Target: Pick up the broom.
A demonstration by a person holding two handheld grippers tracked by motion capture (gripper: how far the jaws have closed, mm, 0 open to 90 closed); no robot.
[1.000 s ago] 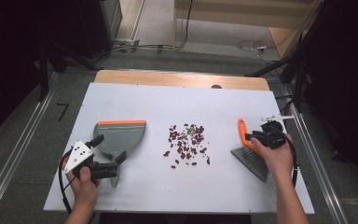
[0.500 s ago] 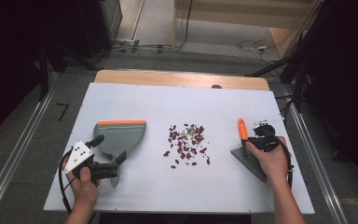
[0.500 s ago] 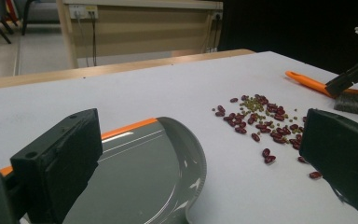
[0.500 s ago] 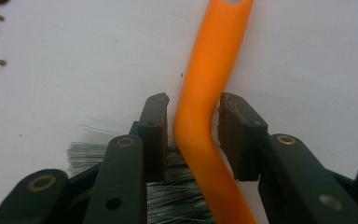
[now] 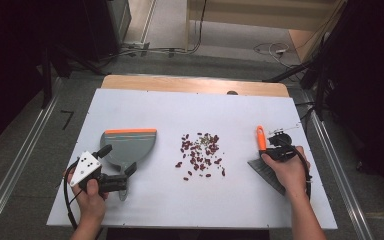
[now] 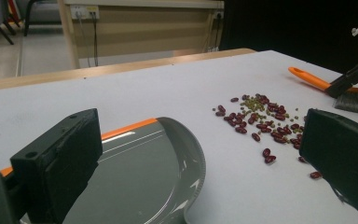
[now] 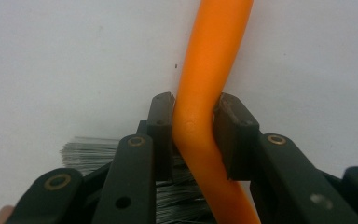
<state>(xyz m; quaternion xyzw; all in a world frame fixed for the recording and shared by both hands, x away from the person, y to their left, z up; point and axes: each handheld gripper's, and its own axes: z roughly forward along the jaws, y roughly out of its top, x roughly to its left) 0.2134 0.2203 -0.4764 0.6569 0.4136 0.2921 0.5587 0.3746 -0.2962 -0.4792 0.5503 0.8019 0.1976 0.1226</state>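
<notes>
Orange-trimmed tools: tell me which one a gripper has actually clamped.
The brush, at the table's right: the right gripper pinches its orange handle. The dustpan lies unclamped.

No text, label, brand, number or sign can be read on anything in these views.

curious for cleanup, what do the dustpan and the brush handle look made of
Dustpan: likely smooth grey plastic, glossy, with light reflecting off its tray; the orange lip looks like a softer strip, perhaps rubber. Brush handle: apparently moulded orange plastic with an even satin sheen; its grey bristles look synthetic, though that is uncertain.
</notes>
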